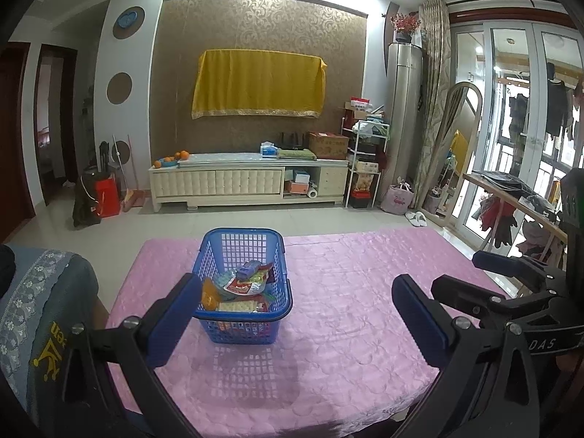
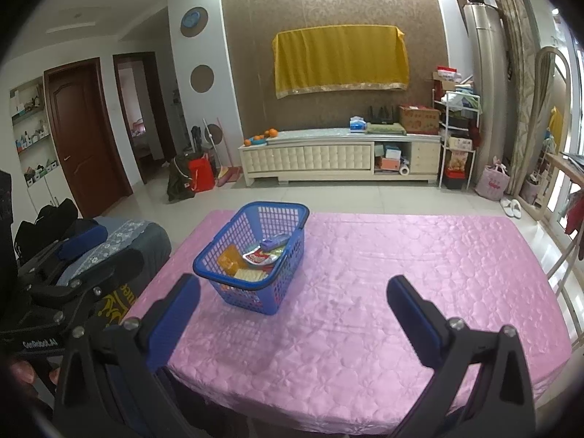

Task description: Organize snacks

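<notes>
A blue plastic basket (image 1: 278, 241) stands on the pink tablecloth (image 1: 357, 292) and holds several snack packets (image 1: 244, 284). It also shows in the right wrist view (image 2: 296, 237), left of centre, with the snack packets (image 2: 261, 257) inside. My left gripper (image 1: 297, 315) is open and empty, held back from the table's near edge with the basket between and beyond its fingers. My right gripper (image 2: 294, 310) is open and empty, to the right of the basket and nearer me. The right gripper also shows at the right edge of the left wrist view (image 1: 518, 273).
The pink cloth (image 2: 419, 273) covers the whole table. A chair with a grey cover (image 1: 40, 292) stands at the table's left side. A wooden rack with clothes (image 1: 511, 197) stands to the right. A TV cabinet (image 1: 248, 179) is against the far wall.
</notes>
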Action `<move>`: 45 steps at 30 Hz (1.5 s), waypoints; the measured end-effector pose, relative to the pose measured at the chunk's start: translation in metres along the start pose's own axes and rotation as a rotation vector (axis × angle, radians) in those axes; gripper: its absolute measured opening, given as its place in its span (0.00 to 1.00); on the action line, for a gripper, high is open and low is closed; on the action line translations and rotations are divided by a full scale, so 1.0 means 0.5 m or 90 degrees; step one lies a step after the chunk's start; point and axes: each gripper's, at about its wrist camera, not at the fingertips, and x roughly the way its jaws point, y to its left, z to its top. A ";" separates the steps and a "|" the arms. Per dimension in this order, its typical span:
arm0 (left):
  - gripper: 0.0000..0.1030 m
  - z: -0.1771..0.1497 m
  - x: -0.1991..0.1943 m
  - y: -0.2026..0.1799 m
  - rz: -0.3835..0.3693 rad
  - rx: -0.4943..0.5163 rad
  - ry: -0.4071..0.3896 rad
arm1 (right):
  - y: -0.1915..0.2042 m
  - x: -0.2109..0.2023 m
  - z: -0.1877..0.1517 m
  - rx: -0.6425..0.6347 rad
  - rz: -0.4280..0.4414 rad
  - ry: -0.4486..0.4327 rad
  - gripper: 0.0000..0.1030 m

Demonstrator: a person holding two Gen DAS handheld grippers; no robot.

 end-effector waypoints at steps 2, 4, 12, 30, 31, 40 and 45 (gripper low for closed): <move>1.00 -0.001 0.000 0.000 0.003 0.002 0.001 | -0.001 -0.001 0.000 0.001 0.000 0.002 1.00; 1.00 -0.002 0.000 -0.001 0.003 0.003 0.003 | -0.001 -0.006 0.000 0.001 0.001 0.004 1.00; 1.00 0.000 -0.005 0.000 -0.001 0.000 0.003 | 0.000 -0.013 0.004 0.000 0.001 0.002 1.00; 1.00 -0.001 -0.011 -0.005 -0.001 0.000 0.007 | -0.003 -0.017 0.008 -0.003 0.004 0.004 1.00; 1.00 -0.001 -0.012 -0.005 -0.001 -0.001 0.007 | -0.003 -0.016 0.008 -0.003 0.004 0.004 1.00; 1.00 -0.001 -0.013 -0.008 -0.004 0.000 0.011 | -0.009 -0.016 0.006 0.002 0.003 0.006 1.00; 1.00 -0.001 -0.013 -0.009 -0.001 0.001 0.015 | -0.011 -0.019 0.006 0.001 0.004 0.007 1.00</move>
